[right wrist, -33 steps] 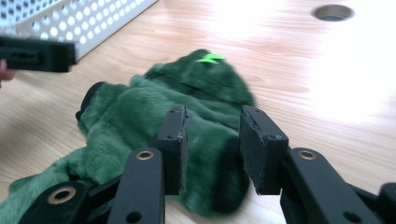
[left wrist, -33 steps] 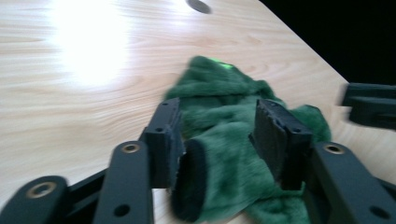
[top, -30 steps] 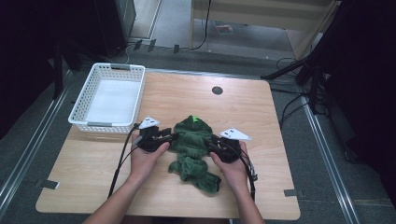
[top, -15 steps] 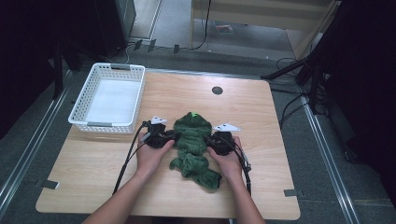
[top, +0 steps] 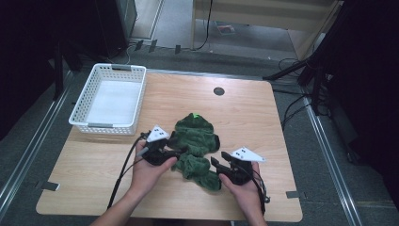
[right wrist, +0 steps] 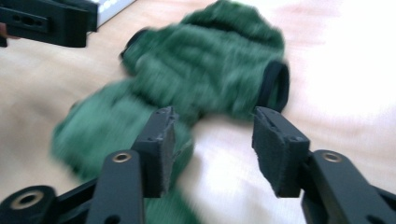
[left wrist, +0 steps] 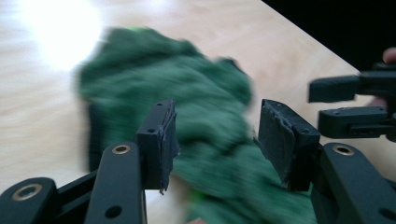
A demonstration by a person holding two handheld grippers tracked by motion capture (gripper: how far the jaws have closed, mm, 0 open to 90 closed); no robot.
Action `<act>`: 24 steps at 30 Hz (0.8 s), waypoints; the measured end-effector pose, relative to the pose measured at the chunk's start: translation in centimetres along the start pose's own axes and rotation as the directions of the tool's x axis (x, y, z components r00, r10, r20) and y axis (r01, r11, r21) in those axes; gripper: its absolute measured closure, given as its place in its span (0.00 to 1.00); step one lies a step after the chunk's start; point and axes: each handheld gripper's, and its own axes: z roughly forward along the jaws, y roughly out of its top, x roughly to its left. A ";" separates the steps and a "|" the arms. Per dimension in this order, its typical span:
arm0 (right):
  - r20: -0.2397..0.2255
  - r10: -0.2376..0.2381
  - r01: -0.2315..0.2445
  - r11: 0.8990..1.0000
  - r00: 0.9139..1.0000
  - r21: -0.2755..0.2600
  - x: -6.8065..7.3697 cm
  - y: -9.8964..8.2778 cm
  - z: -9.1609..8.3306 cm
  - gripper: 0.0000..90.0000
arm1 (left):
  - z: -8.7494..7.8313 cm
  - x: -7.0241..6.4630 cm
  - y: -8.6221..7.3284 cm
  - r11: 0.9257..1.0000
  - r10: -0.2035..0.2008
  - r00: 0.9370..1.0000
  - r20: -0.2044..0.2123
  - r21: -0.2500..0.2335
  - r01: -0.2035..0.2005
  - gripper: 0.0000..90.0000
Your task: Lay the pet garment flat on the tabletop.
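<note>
A dark green fleece garment [top: 196, 146] with black-trimmed openings lies crumpled at the middle front of the wooden table [top: 282, 141]. My left gripper [top: 176, 151] sits at its left edge, open, with green fleece [left wrist: 205, 135] between and beyond the jaws. My right gripper [top: 215, 163] is at the garment's lower right, open, jaws pointing left over the fabric's edge [right wrist: 140, 121] and bare table. The right gripper's black jaws [left wrist: 348, 100] show at the right of the left gripper view. The left gripper's jaw [right wrist: 44, 21] shows top left in the right gripper view.
A white slatted plastic basket [top: 109, 100] stands at the table's back left. A round cable hole [top: 219, 91] is near the back edge. Cables trail from both grippers toward the front edge. Dark equipment and floor cables surround the table.
Both hands pulled back toward the front edge. The right gripper moved down and inward to the garment's lower right. The garment's lower part shifted slightly.
</note>
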 end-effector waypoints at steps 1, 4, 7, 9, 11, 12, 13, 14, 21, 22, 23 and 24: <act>-0.028 0.008 -0.008 1.000 1.000 -0.020 0.1 -0.6 -0.6 0.49 | 0.0 0.0 0.0 1.000 0.000 1.000 0.000 0.000 0.000 0.51; -0.092 0.015 -0.021 0.998 0.996 -0.063 0.5 -1.9 -1.7 0.53 | 0.4 -2.4 -0.6 1.000 0.006 0.999 0.045 0.025 -0.007 0.51; -0.076 -0.003 0.003 1.000 0.997 -0.006 1.2 -3.6 -2.2 0.66 | 1.2 -4.7 -1.3 0.996 0.075 0.997 0.025 0.050 -0.076 0.48; -0.052 0.007 -0.005 0.999 0.999 0.047 1.5 -4.3 -1.9 0.75 | 2.1 -5.7 -1.7 0.992 0.097 0.995 -0.015 0.084 -0.095 0.40; -0.036 0.012 -0.010 0.997 0.999 0.071 1.6 -4.5 -1.3 0.79 | 2.7 -5.9 -2.1 0.986 0.105 0.993 -0.060 0.139 -0.095 0.41; -0.024 0.014 -0.012 0.997 1.000 0.079 1.6 -4.6 -1.1 0.81 | 2.8 -5.8 -2.1 0.985 0.105 0.991 -0.078 0.146 -0.093 0.43; -0.022 0.017 -0.015 0.996 1.000 0.083 1.7 -4.7 -0.9 0.83 | 2.8 -5.7 -2.3 0.981 0.122 0.987 -0.108 0.161 -0.104 0.46; -0.016 0.006 -0.004 0.996 1.000 0.088 1.8 -4.7 -0.6 0.84 | 2.8 -5.7 -2.3 0.981 0.122 0.987 -0.108 0.161 -0.104 0.51; 0.005 -0.002 0.001 0.995 1.000 0.096 1.7 -4.7 -0.1 0.90 | 0.1 -2.0 -3.3 0.992 0.045 0.992 -0.120 0.127 -0.029 0.82; 0.005 0.000 -0.001 0.995 1.000 0.097 1.7 -4.7 -0.1 0.89 | -0.6 -1.3 -3.5 0.993 0.028 0.992 -0.119 0.118 -0.014 0.84; 0.005 0.000 0.000 0.995 1.000 0.097 1.7 -4.6 -0.1 0.89 | -1.3 -0.6 -3.8 0.994 0.011 0.992 -0.127 0.105 0.002 0.85; 0.007 -0.001 0.001 0.995 1.000 0.098 1.7 -4.6 0.0 0.89 | -2.1 0.1 -4.0 0.995 -0.009 0.991 -0.133 0.094 0.022 0.85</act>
